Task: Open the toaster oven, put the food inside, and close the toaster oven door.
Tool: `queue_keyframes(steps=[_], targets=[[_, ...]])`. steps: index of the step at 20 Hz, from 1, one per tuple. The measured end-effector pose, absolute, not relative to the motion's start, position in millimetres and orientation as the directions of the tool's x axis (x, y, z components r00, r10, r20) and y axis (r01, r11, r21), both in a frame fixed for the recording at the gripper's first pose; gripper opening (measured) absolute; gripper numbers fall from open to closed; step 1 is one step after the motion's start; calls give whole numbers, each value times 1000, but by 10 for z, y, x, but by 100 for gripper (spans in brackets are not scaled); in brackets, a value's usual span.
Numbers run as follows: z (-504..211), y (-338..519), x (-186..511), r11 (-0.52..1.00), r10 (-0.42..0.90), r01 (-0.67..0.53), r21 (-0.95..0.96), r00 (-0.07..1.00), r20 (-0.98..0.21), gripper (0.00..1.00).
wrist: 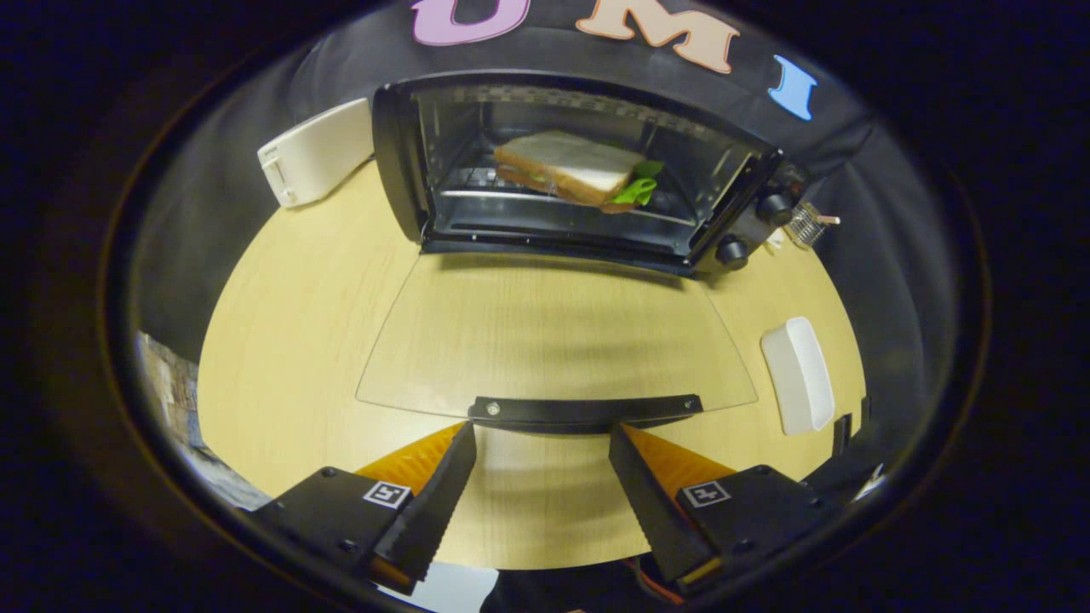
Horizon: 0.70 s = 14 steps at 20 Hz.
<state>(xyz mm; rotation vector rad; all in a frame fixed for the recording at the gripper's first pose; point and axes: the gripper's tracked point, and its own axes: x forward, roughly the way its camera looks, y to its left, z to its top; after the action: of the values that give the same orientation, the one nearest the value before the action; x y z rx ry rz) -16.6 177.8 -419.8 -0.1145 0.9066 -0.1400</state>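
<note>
Spread fingers (542,438) below glass door's handle (586,410), sandwich (572,170) on wire rack

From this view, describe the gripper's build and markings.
The gripper has two wedge-shaped fingers with ridged, toothed inner faces. Each sits on a black block fixed with screws and bearing a small square black-and-white tag. Orange panels lie behind the fingers, and reddish cables run beneath the right block.

Sandwich (572,170) in oven (400,162); dish (797,375) right of door (553,340).

Claw (542,434) spread at door handle (585,409); nothing between.
</note>
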Motion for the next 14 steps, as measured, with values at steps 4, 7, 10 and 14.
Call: queue_keyframes(steps=[4,7,10,14], targets=[[-3837,1794,-32,977,-206,88,-197,652,-730,100],[-3665,1801,57,967,-237,94,-236,670,-704,100],[-3512,1799,157,957,-261,95,-274,692,-673,100],[-3291,1793,365,942,-288,101,-320,730,-620,100]])
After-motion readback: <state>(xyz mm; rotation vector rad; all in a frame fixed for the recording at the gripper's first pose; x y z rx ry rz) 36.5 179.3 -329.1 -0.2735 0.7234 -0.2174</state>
